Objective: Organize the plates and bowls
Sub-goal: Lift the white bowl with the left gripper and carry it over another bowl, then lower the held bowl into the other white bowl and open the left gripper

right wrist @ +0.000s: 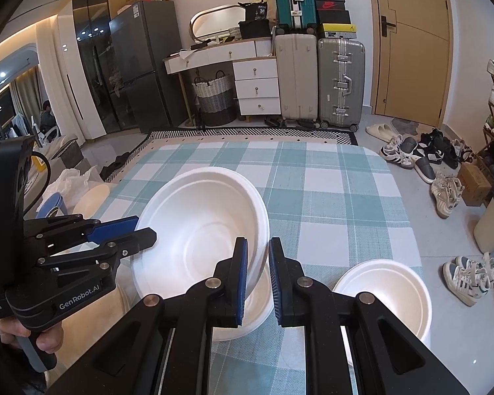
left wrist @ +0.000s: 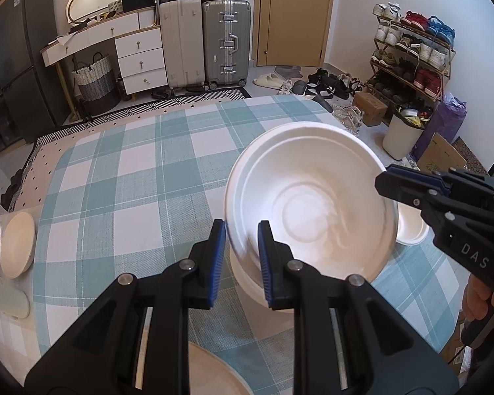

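Note:
A white foam bowl (left wrist: 313, 197) is held tilted above another white bowl (left wrist: 250, 279) on the checked tablecloth. My left gripper (left wrist: 242, 256) is shut on its near-left rim. My right gripper (right wrist: 257, 279) is shut on the opposite rim; it shows at the right of the left wrist view (left wrist: 388, 181). The held bowl (right wrist: 201, 230) hangs over the lower bowl (right wrist: 247, 316) in the right wrist view, where my left gripper (right wrist: 141, 227) shows at the left. A third white bowl (right wrist: 385, 296) stands on the table to the right.
A cream plate (left wrist: 16, 243) lies at the table's left edge, another cream plate (left wrist: 207, 372) under my left gripper. A white bin (left wrist: 401, 131), shoes and a shoe rack (left wrist: 411, 52) stand right of the table; suitcases (left wrist: 227, 42) and drawers behind.

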### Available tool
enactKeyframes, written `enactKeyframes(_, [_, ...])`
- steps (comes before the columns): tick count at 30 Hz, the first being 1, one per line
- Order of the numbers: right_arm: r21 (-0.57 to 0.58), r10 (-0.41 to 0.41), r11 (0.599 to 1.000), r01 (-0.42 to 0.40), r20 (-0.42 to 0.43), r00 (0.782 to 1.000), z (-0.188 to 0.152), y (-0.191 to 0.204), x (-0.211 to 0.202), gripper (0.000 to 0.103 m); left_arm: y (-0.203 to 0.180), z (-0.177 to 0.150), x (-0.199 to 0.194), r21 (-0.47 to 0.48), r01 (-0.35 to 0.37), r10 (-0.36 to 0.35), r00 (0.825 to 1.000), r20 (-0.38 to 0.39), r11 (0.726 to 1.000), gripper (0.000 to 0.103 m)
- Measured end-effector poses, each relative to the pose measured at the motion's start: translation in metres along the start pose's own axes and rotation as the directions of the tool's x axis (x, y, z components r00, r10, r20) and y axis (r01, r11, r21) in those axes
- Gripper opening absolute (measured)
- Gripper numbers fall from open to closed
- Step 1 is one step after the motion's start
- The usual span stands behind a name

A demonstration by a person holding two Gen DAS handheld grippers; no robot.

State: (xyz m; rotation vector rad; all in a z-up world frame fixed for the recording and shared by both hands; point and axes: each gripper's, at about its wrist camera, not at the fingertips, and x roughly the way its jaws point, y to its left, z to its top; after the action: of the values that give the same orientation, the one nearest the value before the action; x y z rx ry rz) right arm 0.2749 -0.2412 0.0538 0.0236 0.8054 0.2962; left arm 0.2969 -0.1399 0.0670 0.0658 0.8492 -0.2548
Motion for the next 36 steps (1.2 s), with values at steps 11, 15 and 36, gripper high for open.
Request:
enactKeyframes(11, [0.012,0.006,1.0,-0.006,-0.051,0.999,-0.014,0.0,0.023,0.013,0.005,-0.01,0.029,-0.008,-0.013,0.012,0.999,-0.046,1.0,0.017])
enactKeyframes(15, [0.019,0.008,1.0,-0.007,-0.075,0.997,-0.018,-0.004,0.035,0.013,0.005,-0.01,0.046,-0.003,-0.02,0.02,0.998,-0.065,1.0,0.017])
enactKeyframes(36, [0.03,-0.006,1.0,0.01,-0.141,0.99,-0.033,-0.015,0.07,0.013,-0.002,-0.018,0.096,0.035,-0.056,0.06,0.991,-0.118,0.998,0.017])
